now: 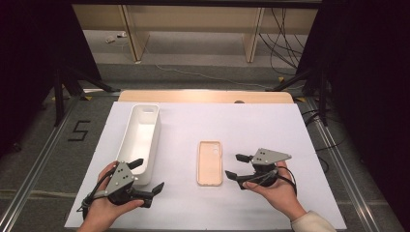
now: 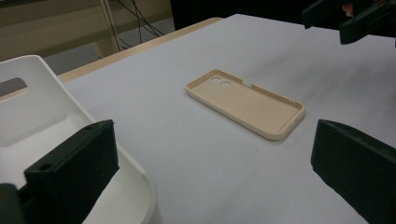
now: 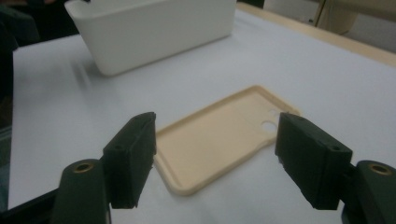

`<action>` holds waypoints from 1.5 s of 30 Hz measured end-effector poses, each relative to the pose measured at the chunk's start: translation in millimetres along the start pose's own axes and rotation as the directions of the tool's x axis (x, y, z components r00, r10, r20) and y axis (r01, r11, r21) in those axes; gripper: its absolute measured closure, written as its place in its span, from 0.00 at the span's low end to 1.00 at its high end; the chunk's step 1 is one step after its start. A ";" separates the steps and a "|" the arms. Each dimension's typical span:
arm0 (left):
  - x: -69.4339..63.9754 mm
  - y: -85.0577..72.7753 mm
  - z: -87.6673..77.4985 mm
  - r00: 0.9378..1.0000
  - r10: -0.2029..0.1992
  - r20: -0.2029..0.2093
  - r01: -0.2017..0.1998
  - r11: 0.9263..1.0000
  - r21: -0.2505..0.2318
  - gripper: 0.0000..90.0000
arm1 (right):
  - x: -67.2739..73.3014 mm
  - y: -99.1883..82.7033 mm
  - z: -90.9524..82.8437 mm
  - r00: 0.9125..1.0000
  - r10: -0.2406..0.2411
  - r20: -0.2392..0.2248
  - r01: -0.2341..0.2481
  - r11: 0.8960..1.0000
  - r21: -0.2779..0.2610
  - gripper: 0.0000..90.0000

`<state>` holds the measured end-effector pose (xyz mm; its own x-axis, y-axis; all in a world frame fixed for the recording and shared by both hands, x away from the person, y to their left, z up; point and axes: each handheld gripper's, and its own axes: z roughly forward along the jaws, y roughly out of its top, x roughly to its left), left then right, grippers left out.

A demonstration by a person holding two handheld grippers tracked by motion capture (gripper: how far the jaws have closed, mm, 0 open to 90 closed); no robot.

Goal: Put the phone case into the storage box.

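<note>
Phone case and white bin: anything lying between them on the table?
Nothing: the high view shows bare white table cover between the beige phone case and the white bin.

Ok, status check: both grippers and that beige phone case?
Right gripper open, beside the flat beige phone case, not touching. Left gripper open by the long white plastic bin. Nothing in the way.

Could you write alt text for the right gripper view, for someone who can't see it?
A beige phone case lies hollow side up on a white table cover, framed by the open right gripper with nothing held. A white plastic bin stands beyond it.
</note>
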<state>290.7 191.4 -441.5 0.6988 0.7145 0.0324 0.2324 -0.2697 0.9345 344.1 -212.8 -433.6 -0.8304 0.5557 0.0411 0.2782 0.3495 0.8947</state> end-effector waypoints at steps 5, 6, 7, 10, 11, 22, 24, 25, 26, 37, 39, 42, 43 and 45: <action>0.2 0.3 0.7 1.000 0.004 -0.002 -0.004 1.000 0.003 0.00 | 3.9 -0.1 -11.4 1.000 0.002 -0.004 -0.002 0.998 -0.056 0.28; 0.1 0.2 1.0 1.000 0.002 0.000 -0.002 1.000 0.003 0.00 | 4.8 -0.1 -14.0 1.000 0.000 -0.001 0.000 0.998 -0.069 0.28; 0.1 0.1 1.1 1.000 0.002 0.001 -0.002 1.000 0.004 0.00 | 4.8 0.0 -14.7 1.000 -0.003 -0.001 0.003 0.997 -0.078 0.28; 0.1 0.2 1.5 1.000 0.001 -0.001 -0.001 1.000 0.003 0.00 | 4.6 0.1 -15.9 1.000 -0.005 0.003 0.005 0.996 -0.087 0.27; 0.0 0.2 1.7 1.000 0.001 -0.001 -0.001 1.000 0.003 0.00 | 4.6 0.1 -15.9 1.000 -0.005 0.003 0.005 0.996 -0.087 0.27; -0.2 0.3 2.9 1.000 0.000 0.006 0.000 1.000 0.002 0.00 | 3.0 -0.8 -18.7 1.000 -0.016 0.021 0.018 0.996 -0.092 0.27; 0.0 0.1 2.8 1.000 0.000 0.007 0.000 1.000 0.003 0.00 | 3.4 -0.5 -18.5 1.000 -0.017 0.021 0.019 0.996 -0.091 0.27; 0.1 0.1 2.7 1.000 0.000 0.009 0.000 1.000 0.002 0.00 | 3.7 -0.4 -18.3 1.000 -0.020 0.021 0.022 0.996 -0.088 0.27; 0.1 0.1 2.6 1.000 -0.001 0.011 0.001 1.000 0.000 0.00 | 4.3 0.0 -17.4 0.999 -0.028 0.023 0.029 0.996 -0.080 0.27; -0.3 0.3 4.6 1.000 -0.002 0.015 0.002 1.000 0.001 0.00 | 4.3 4.8 -7.3 0.991 -0.126 0.036 0.123 0.990 0.065 0.29; -0.3 0.1 5.2 1.000 -0.003 0.015 0.003 1.000 0.002 0.00 | 5.5 6.1 -1.2 0.986 -0.164 0.029 0.160 0.981 0.111 0.28; -0.2 0.1 5.2 1.000 -0.003 0.015 0.003 1.000 0.002 0.00 | 6.5 9.7 4.6 0.982 -0.186 0.019 0.182 0.975 0.128 0.28; -0.2 0.1 5.2 1.000 -0.003 0.015 0.003 1.000 0.002 0.00 | 6.5 9.7 4.6 0.982 -0.186 0.019 0.182 0.975 0.128 0.28; -0.2 0.0 5.2 1.000 -0.003 0.016 0.003 1.000 0.002 0.00 | 6.9 12.7 8.3 0.980 -0.200 0.015 0.196 0.971 0.137 0.28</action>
<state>294.0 187.9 -443.3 0.7088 0.7050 0.0244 0.2358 -0.2693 0.9337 345.9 -198.4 -425.6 -0.8620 0.4857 -0.1450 0.1736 0.5518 0.8157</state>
